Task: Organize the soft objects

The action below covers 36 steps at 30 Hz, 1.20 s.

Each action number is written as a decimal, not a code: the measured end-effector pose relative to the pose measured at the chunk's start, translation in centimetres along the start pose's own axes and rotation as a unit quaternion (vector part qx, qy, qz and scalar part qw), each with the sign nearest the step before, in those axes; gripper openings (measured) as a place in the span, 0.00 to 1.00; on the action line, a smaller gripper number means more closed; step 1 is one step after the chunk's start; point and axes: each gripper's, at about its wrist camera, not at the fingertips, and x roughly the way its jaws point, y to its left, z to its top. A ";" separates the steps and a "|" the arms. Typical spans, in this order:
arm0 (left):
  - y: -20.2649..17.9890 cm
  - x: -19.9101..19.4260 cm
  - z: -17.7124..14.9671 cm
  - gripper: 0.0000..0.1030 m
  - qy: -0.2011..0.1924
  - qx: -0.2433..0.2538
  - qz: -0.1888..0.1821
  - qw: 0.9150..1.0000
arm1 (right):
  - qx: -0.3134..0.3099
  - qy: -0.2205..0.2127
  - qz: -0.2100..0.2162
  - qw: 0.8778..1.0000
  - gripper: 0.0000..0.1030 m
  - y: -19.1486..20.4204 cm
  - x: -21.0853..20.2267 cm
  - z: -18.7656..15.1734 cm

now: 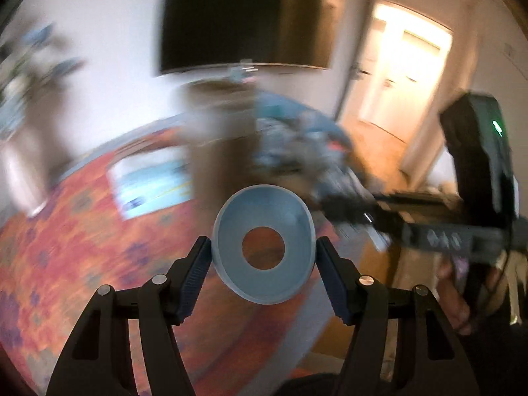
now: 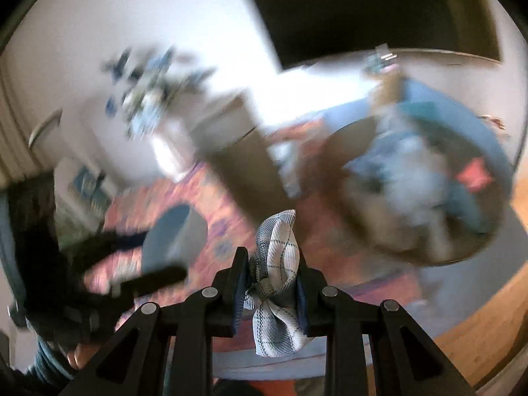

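My left gripper (image 1: 263, 253) is shut on a pale blue soft funnel-shaped cup (image 1: 264, 269) with a round hole in its base, held in the air above the rug. My right gripper (image 2: 272, 288) is shut on a bunched white and grey checked cloth (image 2: 276, 297), which sticks out above and below the jaws. A round basket (image 2: 425, 181) full of blue and grey fabrics lies ahead to the right in the right wrist view; it also shows blurred in the left wrist view (image 1: 297, 142). The right gripper and hand (image 1: 462, 231) show at the right of the left wrist view.
A red and orange patterned rug (image 1: 82, 231) covers the floor. A brown cardboard box (image 1: 221, 138) stands ahead near the basket. A vase with blue flowers (image 2: 155, 92) stands by the white wall. A dark TV (image 1: 250, 16) hangs on the wall. Both views are motion blurred.
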 end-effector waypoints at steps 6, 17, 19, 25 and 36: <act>-4.3 5.6 6.3 0.60 -0.030 -0.005 0.032 0.999 | 0.083 -0.060 -0.053 0.993 0.24 -8.8 -4.1 4.0; -5.6 13.5 13.4 0.62 -0.027 -0.025 0.088 0.995 | 0.173 -0.035 -0.093 0.980 0.28 -18.8 0.7 9.3; -5.6 14.9 13.6 0.66 -0.018 -0.029 0.092 0.995 | 0.185 -0.018 -0.097 0.978 0.45 -20.0 1.7 9.8; -5.6 16.3 12.4 0.86 0.010 -0.026 0.077 0.997 | 0.211 -0.028 -0.061 0.975 0.60 -21.9 0.8 9.1; -8.4 10.1 9.9 0.88 -0.036 0.017 0.026 0.999 | 0.177 -0.063 -0.060 0.980 0.61 -17.6 -3.9 6.7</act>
